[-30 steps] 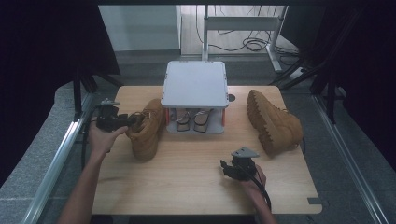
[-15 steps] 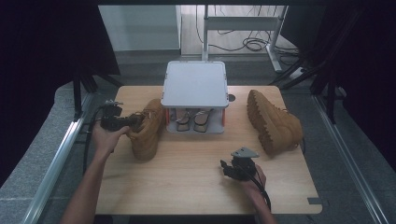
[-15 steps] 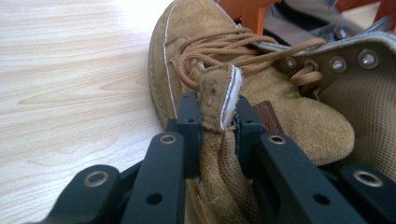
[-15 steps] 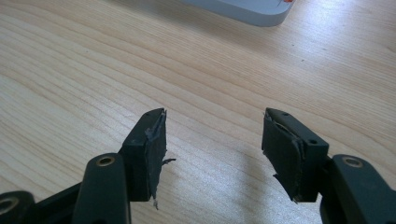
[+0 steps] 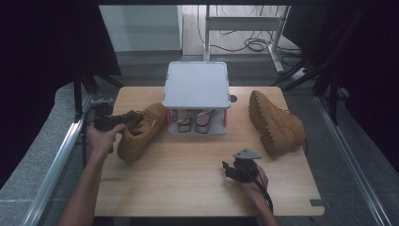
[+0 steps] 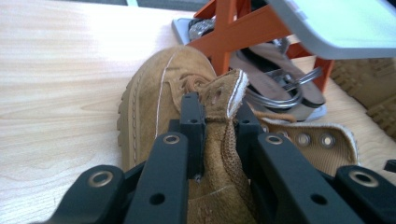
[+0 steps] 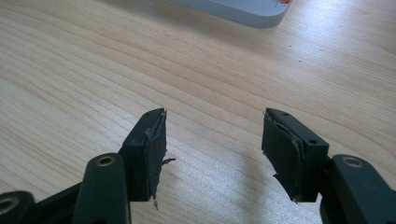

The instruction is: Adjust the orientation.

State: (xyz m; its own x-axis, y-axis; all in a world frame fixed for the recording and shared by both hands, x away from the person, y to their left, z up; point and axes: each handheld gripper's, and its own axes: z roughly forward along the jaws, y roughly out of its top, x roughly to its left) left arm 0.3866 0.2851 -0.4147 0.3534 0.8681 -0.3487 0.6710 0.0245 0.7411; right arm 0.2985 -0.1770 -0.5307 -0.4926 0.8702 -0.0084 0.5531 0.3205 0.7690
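Note:
A tan suede boot (image 5: pixel 141 134) lies on the left of the wooden table (image 5: pixel 179 179), toe toward the white rack. My left gripper (image 5: pixel 128 117) has just been closing and is shut on the boot's tongue (image 6: pixel 224 93); in the left gripper view my gripper (image 6: pixel 219 109) has both jaws pressing the suede flap between them. The matching boot (image 5: pixel 275 123) lies on its side at the right, sole facing left. Near the front edge my right gripper (image 5: pixel 230 168) rests low over bare wood, and the right gripper view has it (image 7: pixel 212 135) open with nothing between its jaws.
A white two-level rack (image 5: pixel 196 84) with orange posts (image 6: pixel 229 28) stands at the back middle, with a pair of sandals (image 5: pixel 195 120) on its lower shelf, close to the held boot's toe. Metal rails run along both sides of the table.
The left gripper's jaws closed onto the top of the left boot, and the hand shifted slightly. The right gripper and the right boot kept still.

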